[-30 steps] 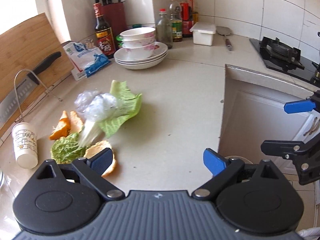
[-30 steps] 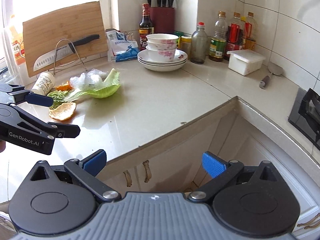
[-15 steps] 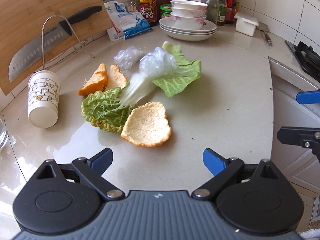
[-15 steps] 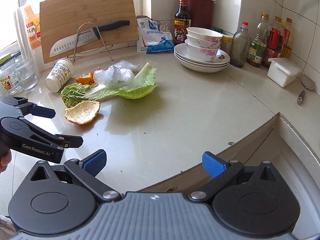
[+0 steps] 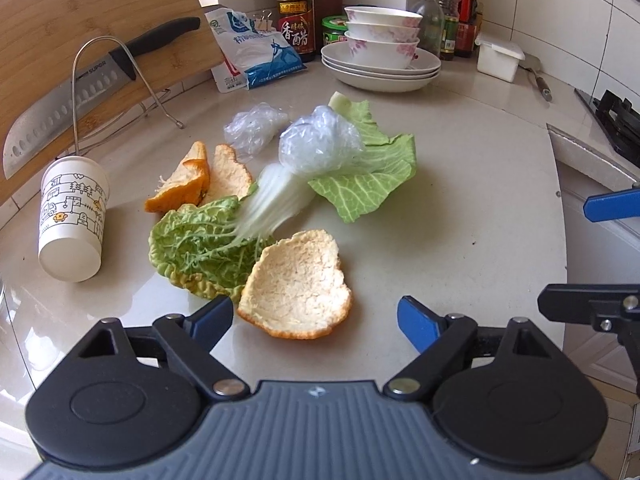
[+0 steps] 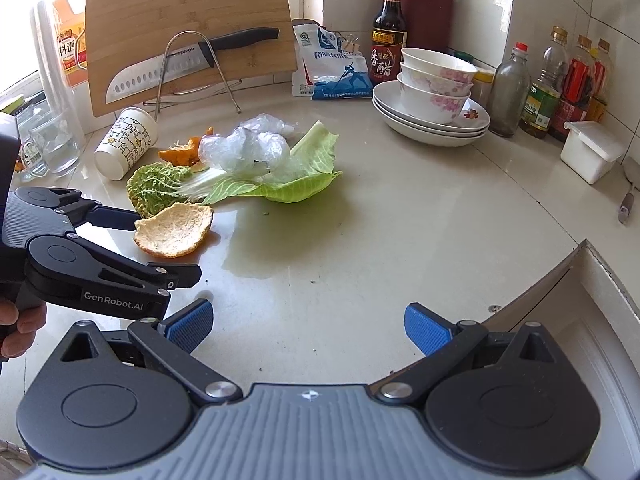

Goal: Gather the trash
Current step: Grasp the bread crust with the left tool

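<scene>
Kitchen scraps lie in a loose heap on the glossy pale stone counter [image 5: 460,208]: a cupped piece of orange peel with pithy white inside [image 5: 298,286], a crinkled green napa cabbage leaf [image 5: 200,240] just behind it, two smaller curled orange peels [image 5: 196,178], a flat pale-green cabbage leaf [image 5: 372,176] and two crumpled clear plastic wraps [image 5: 320,142]. A toppled white paper cup with line drawings [image 5: 72,220] rests left of the heap. Behind stand a bamboo cutting board [image 5: 80,28] with a dimpled steel knife [image 5: 80,88] on a wire rack, a blue-and-white salt bag [image 5: 256,52], a dark vinegar bottle [image 5: 295,4] and stacked floral bowls on white plates [image 5: 382,52].

Nothing blocks the nearest peel. The left gripper [image 5: 316,314] hovers low over it, blue-padded jaws wide but closing, the peel's near edge between them, pads not pressing it. The right gripper [image 6: 308,326] hangs spread wide over bare counter, grasping nothing, beside the left one's black frame.
</scene>
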`<control>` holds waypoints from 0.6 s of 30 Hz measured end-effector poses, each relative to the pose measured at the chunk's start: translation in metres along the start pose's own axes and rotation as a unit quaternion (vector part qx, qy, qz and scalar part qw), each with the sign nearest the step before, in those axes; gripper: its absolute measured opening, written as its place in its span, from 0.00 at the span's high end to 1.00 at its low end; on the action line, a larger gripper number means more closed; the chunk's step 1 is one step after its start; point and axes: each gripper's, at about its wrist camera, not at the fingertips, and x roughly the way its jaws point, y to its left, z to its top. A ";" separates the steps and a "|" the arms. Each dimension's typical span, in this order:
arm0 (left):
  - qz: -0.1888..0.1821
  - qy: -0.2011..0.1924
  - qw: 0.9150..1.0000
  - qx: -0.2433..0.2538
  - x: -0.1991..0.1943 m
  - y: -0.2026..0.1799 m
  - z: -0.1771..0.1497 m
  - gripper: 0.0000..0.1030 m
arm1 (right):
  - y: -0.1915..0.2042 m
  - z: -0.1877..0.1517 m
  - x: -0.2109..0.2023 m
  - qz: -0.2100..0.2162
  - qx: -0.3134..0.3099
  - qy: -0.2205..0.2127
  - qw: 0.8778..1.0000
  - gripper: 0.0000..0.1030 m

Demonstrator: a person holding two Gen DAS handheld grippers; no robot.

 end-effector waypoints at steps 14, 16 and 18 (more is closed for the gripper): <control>0.001 0.000 1.000 0.005 0.007 0.008 0.005 0.39 | -0.003 0.003 0.007 0.002 0.005 0.003 1.000 0.00; -0.006 0.002 1.000 0.005 0.006 0.011 0.005 0.41 | -0.003 0.004 0.008 0.002 0.005 0.002 1.000 0.00; -0.010 0.003 1.000 0.004 0.004 0.013 0.005 0.43 | -0.003 0.005 0.008 0.002 0.005 0.001 1.000 0.00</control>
